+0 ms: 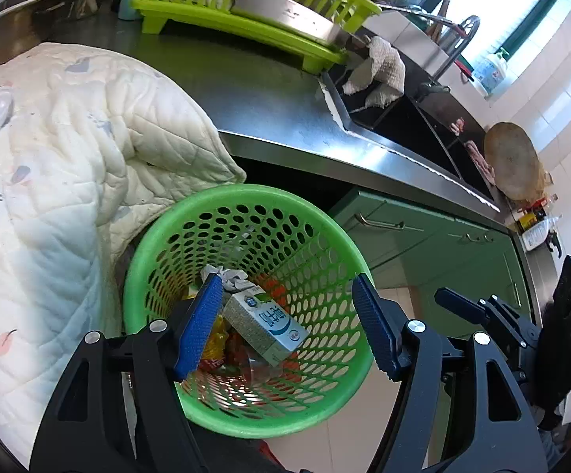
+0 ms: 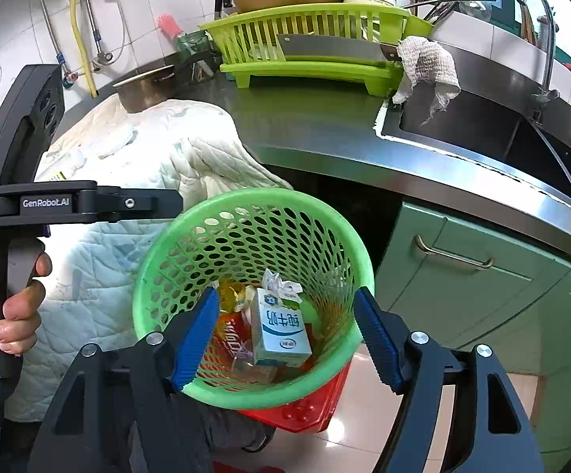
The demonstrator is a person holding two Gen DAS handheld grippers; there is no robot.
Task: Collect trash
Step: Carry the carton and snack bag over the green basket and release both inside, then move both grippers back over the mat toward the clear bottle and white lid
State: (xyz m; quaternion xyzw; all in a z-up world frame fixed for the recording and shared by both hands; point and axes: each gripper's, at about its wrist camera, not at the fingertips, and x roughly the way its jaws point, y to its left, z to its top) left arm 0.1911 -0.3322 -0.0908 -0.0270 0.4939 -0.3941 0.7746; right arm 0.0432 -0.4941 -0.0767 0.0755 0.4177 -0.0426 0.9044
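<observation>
Nearest to both cameras were the tongs themselves. The left gripper [image 1: 287,325] stood with its blue pads wide apart and nothing between them, and it hung above the mouth of the green perforated basket [image 1: 155,244]. The right gripper [image 2: 287,333] was the same: jaws apart, empty, aimed down into the basket [image 2: 147,276]. Both seemed held over the opening so that anything let go would fall inside and not on the floor.

The trash lay at the bottom of the basket. A blue and white milk carton [image 2: 281,331] rested tilted on top of the heap, with a red wrapper [image 2: 232,341] under it, a crumpled white paper [image 2: 281,280] behind it and some clear plastic in front. I judged that the collecting step for these pieces was done.

Beside the basket, a hand [image 2: 17,307] gripped the handle of the left tool. A quilted white cloth [image 1: 68,149] hung down just beside the basket's rim.

Farther away was the steel counter [image 2: 324,134], with a lime dish rack [image 2: 309,35] holding a cleaver [image 2: 328,49], and the sink [image 2: 482,126] with a white rag [image 2: 427,67] over its edge.
</observation>
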